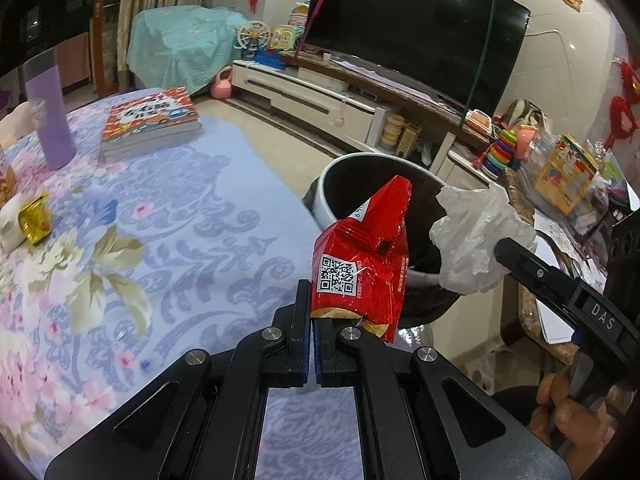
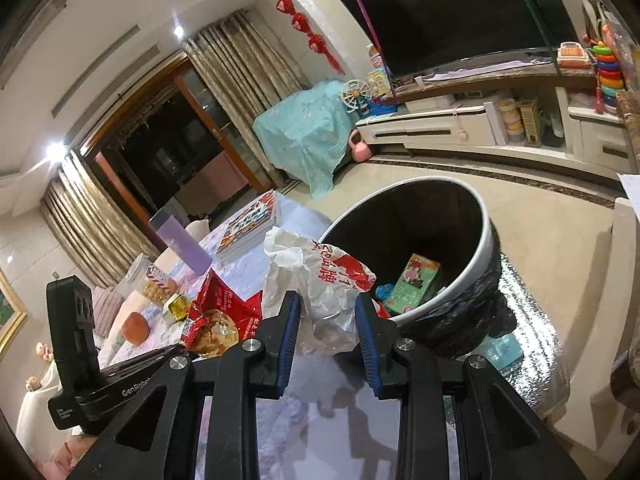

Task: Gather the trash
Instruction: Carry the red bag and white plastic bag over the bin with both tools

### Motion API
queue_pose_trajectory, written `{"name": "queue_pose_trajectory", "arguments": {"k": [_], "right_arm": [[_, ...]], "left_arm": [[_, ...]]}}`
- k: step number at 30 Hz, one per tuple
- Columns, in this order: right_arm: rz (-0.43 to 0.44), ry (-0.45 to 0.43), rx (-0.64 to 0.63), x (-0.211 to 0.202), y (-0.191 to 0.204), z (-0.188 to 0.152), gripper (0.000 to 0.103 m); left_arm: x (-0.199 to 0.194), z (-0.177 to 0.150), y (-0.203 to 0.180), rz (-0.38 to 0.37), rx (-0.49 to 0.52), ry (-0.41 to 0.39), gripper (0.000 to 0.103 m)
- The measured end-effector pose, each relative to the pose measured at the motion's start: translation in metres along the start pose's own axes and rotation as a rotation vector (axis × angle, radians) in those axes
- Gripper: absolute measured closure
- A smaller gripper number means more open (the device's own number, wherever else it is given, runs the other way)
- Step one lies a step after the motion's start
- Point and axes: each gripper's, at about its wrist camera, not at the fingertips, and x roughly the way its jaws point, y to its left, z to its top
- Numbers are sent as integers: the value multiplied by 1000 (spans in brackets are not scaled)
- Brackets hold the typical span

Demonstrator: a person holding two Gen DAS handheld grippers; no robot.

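Note:
My left gripper [image 1: 313, 312] is shut on a red snack wrapper [image 1: 362, 264] and holds it up at the table's right edge, in front of the trash bin [image 1: 360, 160]. The wrapper also shows in the right wrist view [image 2: 224, 312]. My right gripper [image 2: 328, 308] grips a crumpled white plastic bag [image 2: 316, 276] with red print, its jaws part-way closed around it, just beside the bin's rim [image 2: 486, 236]. In the left wrist view the bag [image 1: 476, 236] hangs over the bin. The bin holds a green carton [image 2: 414, 284] and other scraps.
The table has a floral blue cloth [image 1: 200, 208]. On it stand a purple bottle [image 1: 48, 120], a stack of books [image 1: 152, 124] and a gold-wrapped snack [image 1: 34, 220]. A TV [image 1: 416, 28] on a low cabinet [image 1: 312, 100] stands behind, with toys at right.

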Motion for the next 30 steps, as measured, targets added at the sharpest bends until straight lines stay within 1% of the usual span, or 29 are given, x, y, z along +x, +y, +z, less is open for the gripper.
{"name": "queue_pose_trajectory", "arguments": {"k": [8, 17, 30], "right_arm": [[-24, -19, 7, -2, -10, 11, 74], [-43, -28, 3, 3, -21, 29, 74], [-79, -4, 0, 19, -33, 42, 74]], "left_arm": [[13, 18, -20, -9, 41, -6, 102], [34, 37, -32, -8, 65, 6, 102], [68, 52, -49, 0, 107, 41, 102]]}}
